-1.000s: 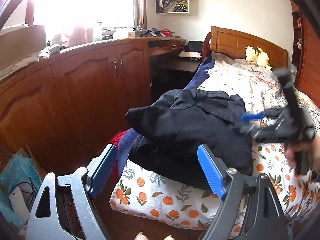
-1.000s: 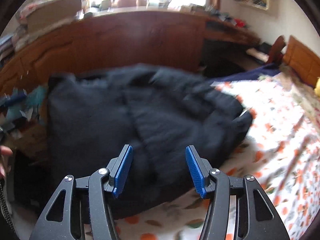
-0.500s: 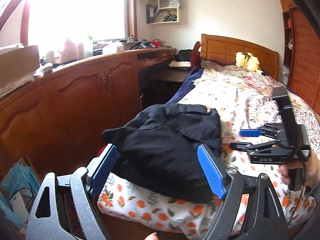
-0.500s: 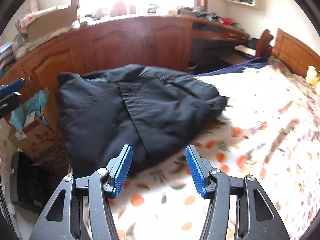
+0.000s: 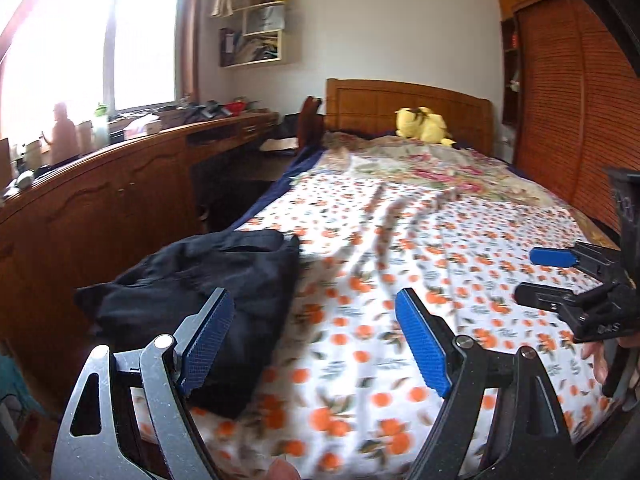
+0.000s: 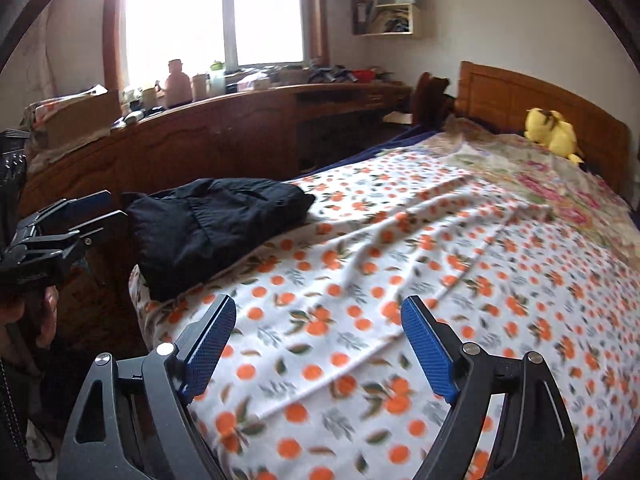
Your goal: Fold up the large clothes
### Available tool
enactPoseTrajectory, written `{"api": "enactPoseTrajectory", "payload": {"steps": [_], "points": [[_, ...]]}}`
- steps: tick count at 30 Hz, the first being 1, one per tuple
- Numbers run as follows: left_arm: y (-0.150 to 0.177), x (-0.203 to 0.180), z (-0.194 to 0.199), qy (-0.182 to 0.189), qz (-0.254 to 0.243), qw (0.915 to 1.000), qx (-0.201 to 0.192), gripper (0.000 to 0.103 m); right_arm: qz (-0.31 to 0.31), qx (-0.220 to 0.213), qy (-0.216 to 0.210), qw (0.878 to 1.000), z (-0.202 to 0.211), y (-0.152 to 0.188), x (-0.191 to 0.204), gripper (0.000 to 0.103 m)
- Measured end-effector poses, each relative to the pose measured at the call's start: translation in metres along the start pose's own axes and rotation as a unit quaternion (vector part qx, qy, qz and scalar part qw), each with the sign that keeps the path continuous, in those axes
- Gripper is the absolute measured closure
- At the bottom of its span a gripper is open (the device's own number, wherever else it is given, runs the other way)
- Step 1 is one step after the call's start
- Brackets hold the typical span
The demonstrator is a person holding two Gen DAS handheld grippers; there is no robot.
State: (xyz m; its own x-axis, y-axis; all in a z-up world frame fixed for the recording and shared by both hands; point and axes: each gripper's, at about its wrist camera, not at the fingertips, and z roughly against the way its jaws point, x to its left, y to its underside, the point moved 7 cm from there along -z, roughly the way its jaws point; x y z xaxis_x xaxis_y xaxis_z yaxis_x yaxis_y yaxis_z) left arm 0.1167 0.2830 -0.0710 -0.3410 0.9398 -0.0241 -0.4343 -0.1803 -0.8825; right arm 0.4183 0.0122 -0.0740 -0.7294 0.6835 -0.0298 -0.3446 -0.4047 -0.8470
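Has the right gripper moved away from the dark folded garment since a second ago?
Yes. The right gripper has pulled back from the dark garment and now hangs over bare bedspread, jaws just opened, empty.

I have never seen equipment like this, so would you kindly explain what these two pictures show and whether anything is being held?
A person holds a hand-held claw in each hand, with a camera on each looking along its blue-padded fingers. One picture is from the left claw, the other from the right claw; each also shows the other claw at its edge. Below is a bed with an orange-print cover. A dark folded garment lies at its corner and a yellow plush toy by the headboard. Both claws are open and empty; the right one has just been opening.
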Motion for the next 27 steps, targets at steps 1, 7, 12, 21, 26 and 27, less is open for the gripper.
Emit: {"api": "enactPoseTrajectory", "payload": {"steps": [1, 7, 12, 21, 26, 27], "points": [[0.000, -0.011, -0.001, 0.006, -0.002, 1.0000, 0.002, 0.020, -0.005, -0.004, 0.008, 1.000, 0.009, 0.005, -0.005, 0.017], [0.013, -0.079, -0.013, 0.043, -0.021, 0.9981, 0.040, 0.020, -0.048, -0.020, 0.055, 0.997, 0.068, 0.045, -0.039, 0.016], [0.034, -0.137, -0.011, 0.083, -0.041, 0.9943, 0.053, 0.020, -0.071, -0.025, 0.088, 0.993, 0.102, 0.073, -0.048, 0.016], [0.065, -0.217, 0.004, 0.139, -0.063, 0.9845, 0.086, 0.020, -0.121, -0.029, 0.131, 0.983, 0.167, 0.122, -0.058, 0.016], [0.074, -0.243, 0.020, 0.157, -0.076, 0.9807, 0.089, 0.020, -0.147, -0.036, 0.148, 0.977, 0.194, 0.135, -0.054, 0.016], [0.076, -0.248, 0.023, 0.160, -0.079, 0.9799, 0.089, 0.020, -0.153, -0.037, 0.152, 0.976, 0.195, 0.136, -0.054, 0.016]]}}
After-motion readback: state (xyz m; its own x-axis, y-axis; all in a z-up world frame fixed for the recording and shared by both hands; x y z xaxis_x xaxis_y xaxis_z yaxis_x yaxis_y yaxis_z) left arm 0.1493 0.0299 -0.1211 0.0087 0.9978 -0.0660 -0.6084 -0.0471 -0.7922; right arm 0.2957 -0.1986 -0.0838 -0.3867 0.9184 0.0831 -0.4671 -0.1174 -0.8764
